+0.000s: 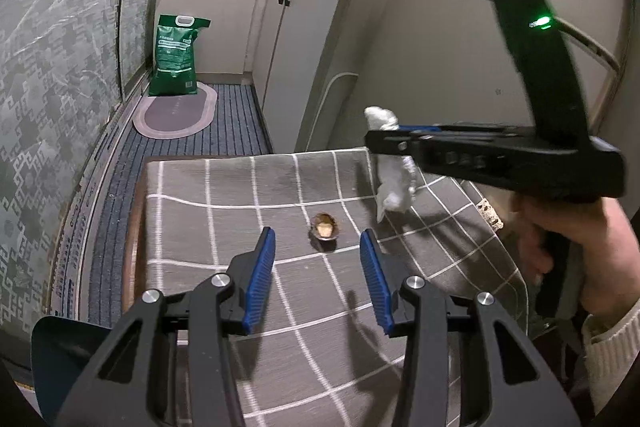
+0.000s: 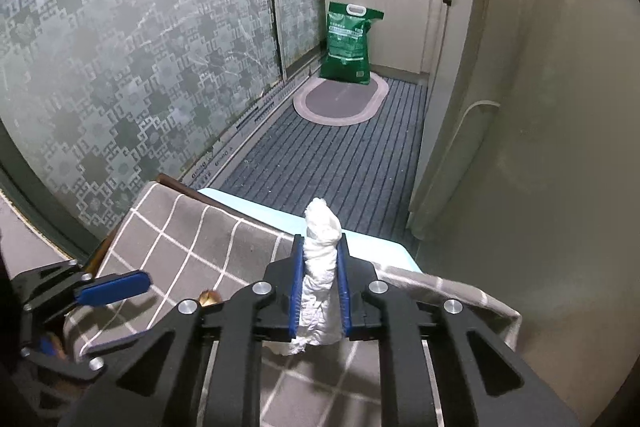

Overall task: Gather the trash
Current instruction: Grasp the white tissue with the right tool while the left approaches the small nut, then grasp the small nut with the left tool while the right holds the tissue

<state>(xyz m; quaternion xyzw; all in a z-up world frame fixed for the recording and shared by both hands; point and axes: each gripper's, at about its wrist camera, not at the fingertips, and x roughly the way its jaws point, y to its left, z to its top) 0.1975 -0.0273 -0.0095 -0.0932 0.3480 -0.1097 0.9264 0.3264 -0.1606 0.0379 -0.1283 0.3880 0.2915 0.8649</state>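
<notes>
My right gripper (image 2: 319, 247) is shut on a crumpled white tissue (image 2: 320, 279), which stands up between its blue pads above the checked grey cloth (image 2: 192, 239). In the left wrist view that same tissue (image 1: 394, 187) hangs from the right gripper (image 1: 374, 139), lifted just off the cloth at the far right. A small brown nutshell-like scrap (image 1: 325, 227) lies on the cloth (image 1: 224, 195). My left gripper (image 1: 318, 239) is open, its blue pads standing either side of and just short of the scrap, not touching it. In the right wrist view one left finger (image 2: 114, 287) shows beside the scrap (image 2: 210, 297).
The cloth covers a small table with a wooden edge (image 1: 134, 223). Beyond lie a striped blue floor mat (image 1: 232, 123), an oval rug (image 1: 176, 113) and a green bag (image 1: 176, 57). White cabinets (image 1: 312, 39) stand to the right; patterned glass doors (image 2: 120, 67) close the left side.
</notes>
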